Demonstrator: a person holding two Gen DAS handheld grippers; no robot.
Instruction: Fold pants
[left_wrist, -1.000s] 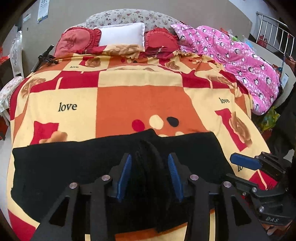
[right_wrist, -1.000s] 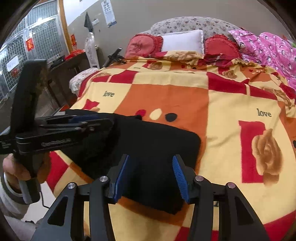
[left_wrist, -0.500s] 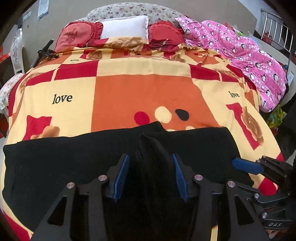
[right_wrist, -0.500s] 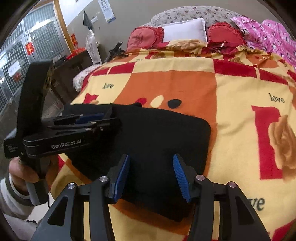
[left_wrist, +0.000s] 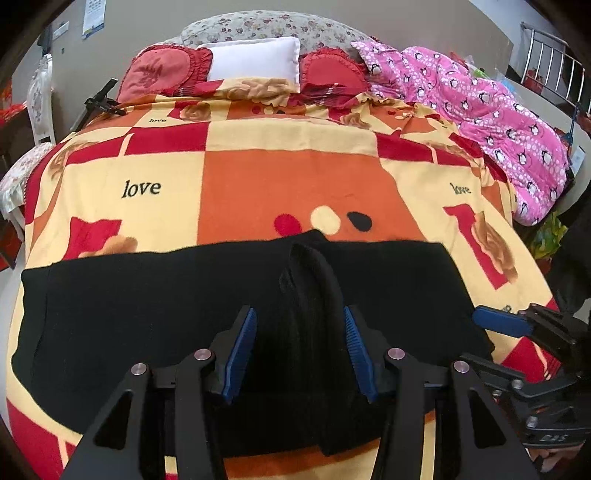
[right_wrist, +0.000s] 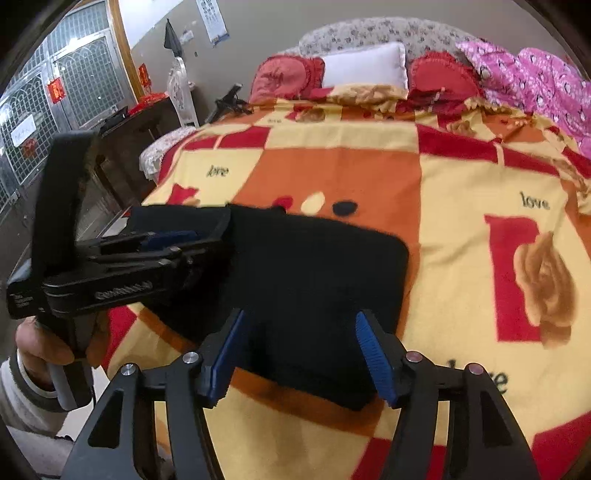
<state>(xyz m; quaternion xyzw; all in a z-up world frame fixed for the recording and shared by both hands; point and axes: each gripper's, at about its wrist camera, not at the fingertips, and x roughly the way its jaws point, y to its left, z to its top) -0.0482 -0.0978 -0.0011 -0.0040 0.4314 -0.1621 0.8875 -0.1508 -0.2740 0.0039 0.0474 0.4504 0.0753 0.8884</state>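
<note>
Black pants (left_wrist: 147, 314) lie flat across the near end of the bed, stretched left to right; they also show in the right wrist view (right_wrist: 317, 266). A raised ridge of black cloth (left_wrist: 310, 280) runs between my left gripper's (left_wrist: 300, 350) blue pads, which stand apart, open. My right gripper (right_wrist: 300, 354) is open over the near right end of the pants. It shows from the side at the right of the left wrist view (left_wrist: 517, 328). The left gripper shows in the right wrist view (right_wrist: 122, 266), held by a hand.
The bed carries a red, orange and yellow blanket (left_wrist: 295, 177) printed "love". Red cushions and a white pillow (left_wrist: 255, 62) lie at the head, a pink quilt (left_wrist: 491, 122) along the right. A dark table (right_wrist: 140, 122) stands left of the bed.
Both grippers have shifted slightly over the pants. The cloth ridge between the left pads stays. Both stay open.
</note>
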